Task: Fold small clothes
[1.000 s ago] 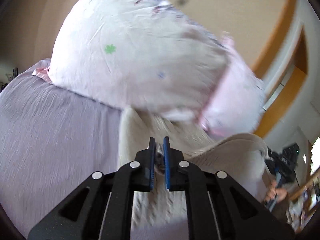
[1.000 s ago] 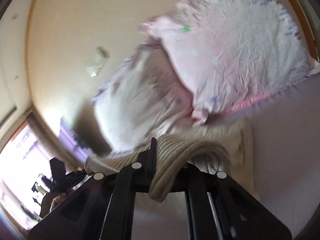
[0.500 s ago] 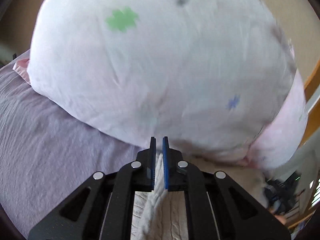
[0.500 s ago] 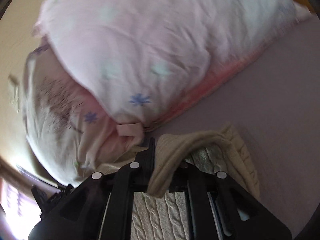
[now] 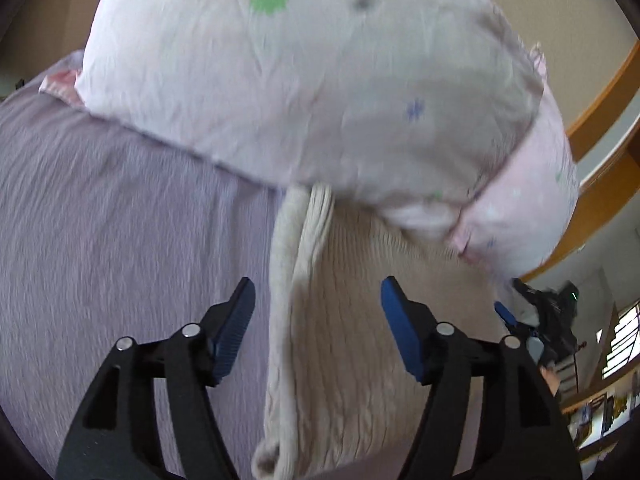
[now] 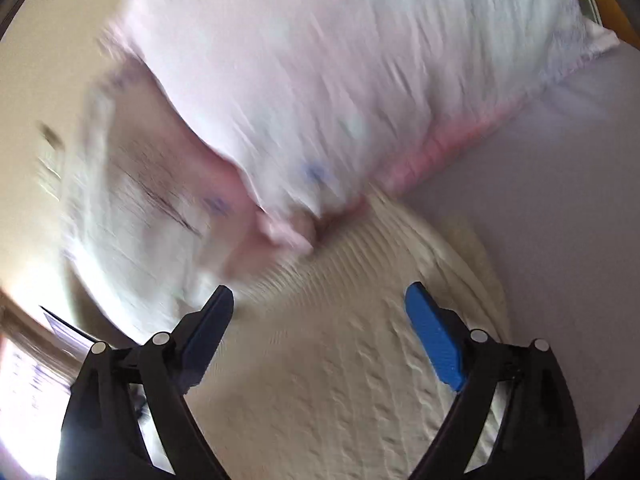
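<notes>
A: Left wrist view: the left hand-held gripper [image 5: 316,312] hangs with its jaws spread wide and nothing between them, above a cream knitted garment [image 5: 352,344] lying on a lilac bed sheet [image 5: 120,240]. The garment's far end runs up to a white pillow [image 5: 312,80] with small flower prints; a doubled edge forms a ridge along its left side.

B: And the step in hand?

A: Judging by the flat lie, a fold has just been laid. To do it well, both tools should lift clear straight up, so the pads do not drag the knit, then the ridge should be checked for evenness.

B: Right wrist view?

A: The right hand-held gripper [image 6: 320,312] is likewise wide apart and holds nothing, over the same garment [image 6: 360,360], which touches the pillow's pink-trimmed corner [image 6: 420,160].

B: What can't be seen?

A: The near hem is cut off below both frames. Motion blur smears the right view, so layers and edge alignment cannot be told. Which kind of garment it is stays unclear.
</notes>
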Demonstrator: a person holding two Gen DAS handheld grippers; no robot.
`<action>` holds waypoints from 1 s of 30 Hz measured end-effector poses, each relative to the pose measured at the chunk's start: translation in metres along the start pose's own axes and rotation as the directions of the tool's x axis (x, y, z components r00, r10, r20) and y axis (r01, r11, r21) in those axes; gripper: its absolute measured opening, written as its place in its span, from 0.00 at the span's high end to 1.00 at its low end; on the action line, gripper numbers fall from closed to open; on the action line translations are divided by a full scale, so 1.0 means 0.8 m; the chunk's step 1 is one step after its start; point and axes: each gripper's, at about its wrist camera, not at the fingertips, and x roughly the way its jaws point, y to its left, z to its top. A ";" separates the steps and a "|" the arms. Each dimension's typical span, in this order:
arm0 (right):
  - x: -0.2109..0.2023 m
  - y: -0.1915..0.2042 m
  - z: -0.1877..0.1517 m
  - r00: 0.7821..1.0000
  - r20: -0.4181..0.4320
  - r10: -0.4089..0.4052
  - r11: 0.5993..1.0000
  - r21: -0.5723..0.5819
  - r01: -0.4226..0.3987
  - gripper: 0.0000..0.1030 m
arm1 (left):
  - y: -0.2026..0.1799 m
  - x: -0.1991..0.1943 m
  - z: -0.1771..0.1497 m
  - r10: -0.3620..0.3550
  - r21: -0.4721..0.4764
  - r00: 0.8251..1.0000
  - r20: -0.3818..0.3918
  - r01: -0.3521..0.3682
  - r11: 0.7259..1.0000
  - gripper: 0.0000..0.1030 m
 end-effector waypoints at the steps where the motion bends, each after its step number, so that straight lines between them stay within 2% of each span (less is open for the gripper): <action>1: -0.005 0.004 -0.002 1.000 0.009 -0.011 1.000 -0.028 0.011 0.17 | 0.001 0.000 -0.006 0.010 -0.002 1.000 -0.015 -0.010 1.000 0.36; 2: -0.012 0.007 -0.004 1.000 0.010 -0.013 0.999 -0.029 0.013 0.17 | 0.005 -0.001 -0.011 0.016 -0.005 1.000 -0.024 -0.016 1.000 0.36; 4: -0.030 0.007 -0.008 0.998 0.039 0.047 0.999 -0.025 -0.046 0.17 | 0.011 -0.006 -0.025 0.013 -0.021 0.999 -0.041 -0.014 1.000 0.35; 6: -0.061 0.000 -0.012 0.984 0.111 0.140 0.989 -0.062 -0.134 0.16 | 0.017 -0.008 -0.037 0.010 -0.035 0.999 -0.052 -0.012 0.999 0.35; 8: -0.077 -0.011 -0.017 0.973 0.165 0.161 0.986 -0.075 -0.150 0.15 | 0.011 -0.001 -0.043 0.016 -0.038 0.998 -0.062 -0.018 0.999 0.35; 11: -0.079 -0.042 -0.009 0.961 0.199 0.190 0.981 -0.008 -0.192 0.13 | 0.005 0.012 -0.053 0.020 -0.043 0.996 -0.091 -0.024 0.999 0.37; 13: -0.081 -0.054 -0.008 0.956 0.200 0.216 0.973 0.032 -0.227 0.13 | -0.004 0.016 -0.057 0.039 -0.029 0.996 -0.077 -0.042 0.999 0.38; 18: -0.076 -0.056 -0.010 0.944 0.208 0.257 0.962 0.037 -0.270 0.13 | -0.005 0.019 -0.067 0.041 -0.105 0.998 -0.056 -0.047 0.993 0.60; 19: -0.077 -0.059 -0.008 0.942 0.205 0.266 0.959 0.040 -0.280 0.13 | -0.001 0.021 -0.068 0.016 -0.133 0.998 -0.064 -0.024 0.991 0.72; 20: -0.075 -0.059 -0.008 0.939 0.202 0.277 0.956 0.041 -0.291 0.13 | 0.003 0.021 -0.068 -0.012 -0.162 0.998 -0.064 0.001 0.987 0.77; 22: -0.079 -0.060 -0.008 0.934 0.204 0.294 0.950 0.042 -0.309 0.13 | 0.004 0.013 -0.063 -0.088 -0.219 0.995 -0.037 0.078 0.973 0.79; 23: -0.082 -0.060 -0.006 0.929 0.212 0.304 0.947 0.040 -0.319 0.13 | -0.004 0.006 -0.057 -0.118 -0.212 0.993 -0.014 0.112 0.971 0.80; 25: -0.092 -0.059 -0.004 0.918 0.238 0.316 0.943 0.025 -0.331 0.13 | -0.031 -0.008 -0.045 -0.172 -0.176 0.985 0.025 0.174 0.969 0.81; 27: -0.104 -0.058 -0.001 0.912 0.267 0.310 0.946 0.008 -0.324 0.13 | -0.081 -0.017 -0.031 -0.239 -0.099 0.970 0.051 0.243 0.965 0.81; 30: -0.124 -0.063 0.002 0.902 0.320 0.291 0.952 -0.008 -0.305 0.13 | -0.176 -0.003 -0.019 -0.345 0.028 0.938 0.022 0.344 0.938 0.81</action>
